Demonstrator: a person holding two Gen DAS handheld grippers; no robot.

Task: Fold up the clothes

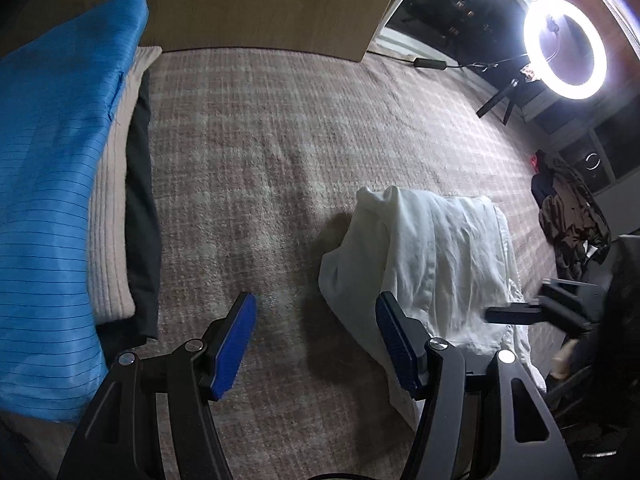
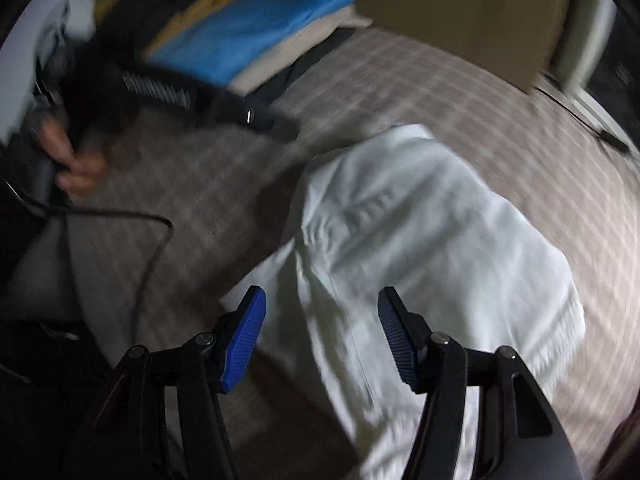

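Left wrist view: bed under a pink-grey checked blanket (image 1: 260, 140), wooden headboard (image 1: 260, 0) behind, ring light (image 1: 565, 46) glaring at right. White garment (image 1: 432, 256), creased and roughly folded, lies right of centre. Left tongs (image 1: 316, 344) apart, nothing between them, over bare blanket just beside the garment. Blue pillow (image 1: 52, 184) at left; dark clothes heap (image 1: 568, 212) far right.

Right wrist view, blurred: right tongs (image 2: 322, 340) apart, empty, above the white garment. A hand (image 2: 76, 164) grips the other tool at left; a black cable (image 2: 132, 216) trails across the blanket.
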